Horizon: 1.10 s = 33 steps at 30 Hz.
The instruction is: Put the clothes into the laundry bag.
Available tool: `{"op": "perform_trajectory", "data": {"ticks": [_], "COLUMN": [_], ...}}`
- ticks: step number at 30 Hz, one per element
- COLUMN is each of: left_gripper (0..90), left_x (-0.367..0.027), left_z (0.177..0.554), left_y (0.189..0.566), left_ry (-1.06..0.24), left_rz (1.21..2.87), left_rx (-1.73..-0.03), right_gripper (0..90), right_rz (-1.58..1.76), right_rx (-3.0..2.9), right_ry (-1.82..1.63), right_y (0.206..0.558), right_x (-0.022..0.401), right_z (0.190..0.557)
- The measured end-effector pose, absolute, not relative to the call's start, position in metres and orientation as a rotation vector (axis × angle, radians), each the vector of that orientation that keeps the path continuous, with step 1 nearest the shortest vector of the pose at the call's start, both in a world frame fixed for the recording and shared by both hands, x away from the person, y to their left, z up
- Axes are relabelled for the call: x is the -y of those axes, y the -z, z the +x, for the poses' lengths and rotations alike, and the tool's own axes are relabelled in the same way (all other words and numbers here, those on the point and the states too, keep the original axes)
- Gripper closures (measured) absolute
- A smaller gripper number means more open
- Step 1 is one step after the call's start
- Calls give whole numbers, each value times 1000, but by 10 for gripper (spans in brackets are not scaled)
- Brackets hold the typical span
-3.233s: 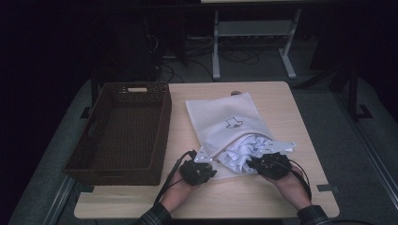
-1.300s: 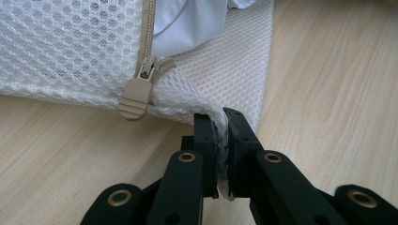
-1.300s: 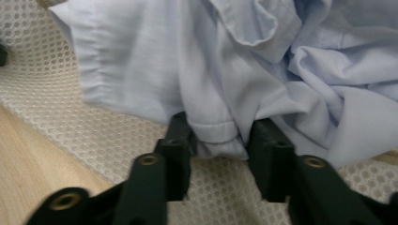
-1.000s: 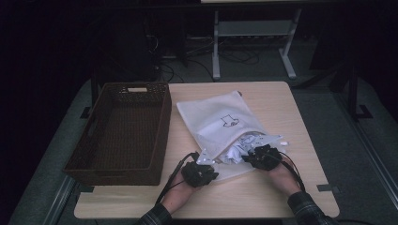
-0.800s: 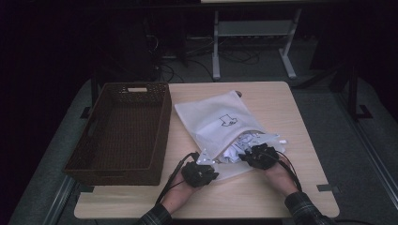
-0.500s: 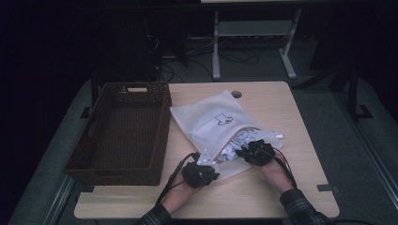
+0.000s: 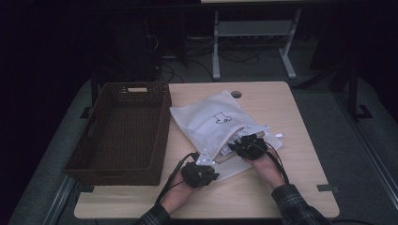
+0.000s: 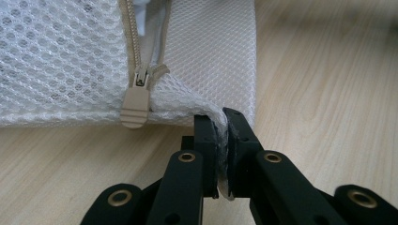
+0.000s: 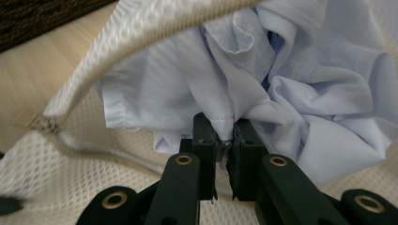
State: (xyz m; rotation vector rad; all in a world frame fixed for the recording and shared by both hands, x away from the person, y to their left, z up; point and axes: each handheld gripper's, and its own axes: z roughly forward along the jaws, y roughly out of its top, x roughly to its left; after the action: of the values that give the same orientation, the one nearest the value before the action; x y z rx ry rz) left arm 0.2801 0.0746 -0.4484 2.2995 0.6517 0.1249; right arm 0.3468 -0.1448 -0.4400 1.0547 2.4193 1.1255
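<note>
Centrally on the wooden table [image 7: 300, 140], the white mesh bag [image 7: 211, 119] lies just beside a woven brown basket [image 7: 122, 131]. Left gripper [image 8: 222, 123] pinches the bag's honeycomb corner near its beige zipper pull [image 8: 135, 104]. Right gripper [image 9: 226, 131] clamps the crumpled pale-blue shirt [image 9: 300, 93] at the bag's mouth; bare tabletop stretches rightward.

One white mesh laundry bag [image 7: 213, 123], one pale blue shirt [image 9: 300, 93] bunched in its mouth, one brown wicker basket [image 7: 94, 140], two handheld grippers, one wooden table [image 7: 300, 112].

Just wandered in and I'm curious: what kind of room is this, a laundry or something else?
Probably a lab or workshop, not a laundry: a lone wooden table stands on dark flooring, cables trail under a metal bench frame behind it, and a mesh laundry bag lies beside a wicker basket.
</note>
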Motion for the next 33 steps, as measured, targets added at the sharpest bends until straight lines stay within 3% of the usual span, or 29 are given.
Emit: {"op": "perform_trajectory", "data": {"ticks": [33], "left_gripper": [847], "left_x": [-73], "left_z": [271], "left_y": [437], "left_ry": [-99], "left_rz": [2265], "left_rx": [-604], "right_gripper": [817], "right_rz": [1085], "right_rx": [-2317], "right_ry": [-1189], "right_y": [441], "right_x": [106], "right_z": [383]}}
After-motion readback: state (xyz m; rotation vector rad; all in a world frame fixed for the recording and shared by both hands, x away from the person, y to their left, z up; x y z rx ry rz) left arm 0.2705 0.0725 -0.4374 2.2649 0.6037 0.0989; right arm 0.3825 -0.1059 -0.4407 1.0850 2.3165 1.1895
